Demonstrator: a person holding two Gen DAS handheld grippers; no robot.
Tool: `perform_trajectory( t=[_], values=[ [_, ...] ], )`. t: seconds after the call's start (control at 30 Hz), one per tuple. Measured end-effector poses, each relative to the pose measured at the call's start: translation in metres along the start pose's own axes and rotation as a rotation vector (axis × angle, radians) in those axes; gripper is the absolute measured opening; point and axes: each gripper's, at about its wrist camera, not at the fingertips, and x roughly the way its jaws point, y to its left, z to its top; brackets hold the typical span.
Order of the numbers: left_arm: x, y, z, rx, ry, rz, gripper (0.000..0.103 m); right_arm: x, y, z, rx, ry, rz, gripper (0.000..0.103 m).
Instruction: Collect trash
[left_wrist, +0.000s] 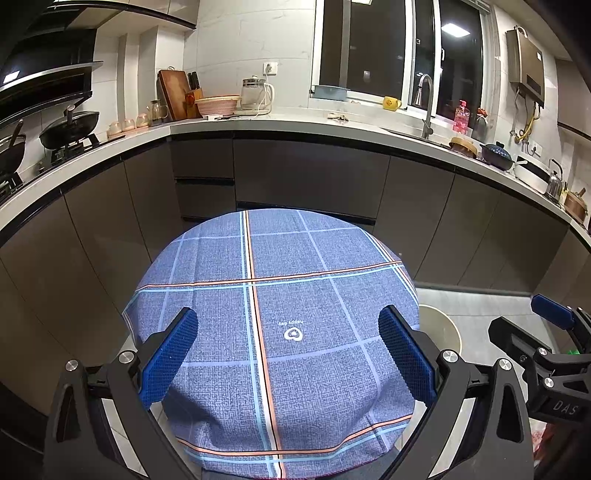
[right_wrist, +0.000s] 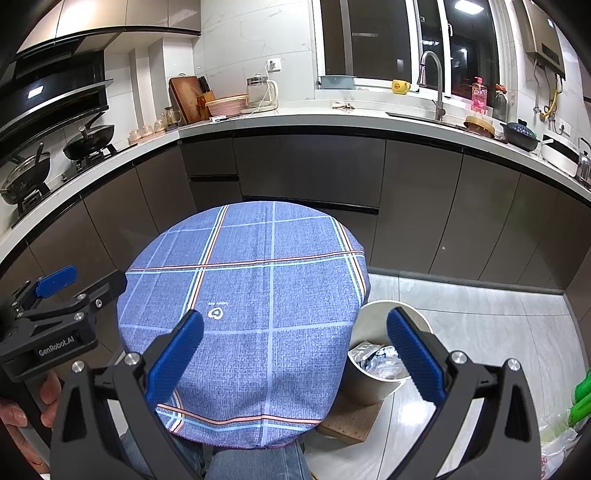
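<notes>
The round table (left_wrist: 280, 332) wears a blue checked cloth (right_wrist: 251, 295) that hides its top and legs. In the left wrist view the table covers most of the bin (left_wrist: 441, 328), so only a pale arc of rim shows. The right wrist view shows the bin (right_wrist: 373, 384) on the floor just beside the table's right edge, holding crumpled silvery trash (right_wrist: 376, 360); its kind is hard to make out. A green thing at that view's right edge is cut off. The cloth carries a small heart logo (left_wrist: 293, 334) with upside-down lettering. The left gripper (left_wrist: 288, 354) bears "GenRobot.AI"; the right gripper (right_wrist: 295, 354) shows "DAS". Both have jaws spread wide, holding nothing.
</notes>
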Motion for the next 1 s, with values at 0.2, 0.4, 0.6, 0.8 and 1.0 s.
perform_trajectory(
  t=[0.2, 0.4, 0.6, 0.8, 1.0],
  values=[
    [0.0001, -0.0001, -0.0005, -0.002, -0.001, -0.001, 0.095, 0.0011, -0.0005, 0.0012, -0.004, -0.001, 0.003, 0.1],
    [0.0011, 0.0006, -0.0002, -0.008, -0.001, -0.004, 0.095, 0.0029, 0.0003, 0.0042, -0.007, -0.004, 0.005, 0.1],
    [0.001, 0.0016, -0.0005, -0.011, -0.001, -0.007, 0.095, 0.002, 0.0021, 0.0046, -0.015, -0.011, 0.006, 0.1],
    [-0.0008, -0.0003, -0.0014, -0.007, -0.006, -0.007, 0.095, 0.0002, 0.0037, 0.0062, -0.016, -0.02, 0.005, 0.1],
    [-0.0011, -0.0009, -0.0016, -0.007, -0.006, -0.007, 0.095, -0.0005, 0.0037, 0.0067, -0.018, -0.022, 0.006, 0.1]
  ],
)
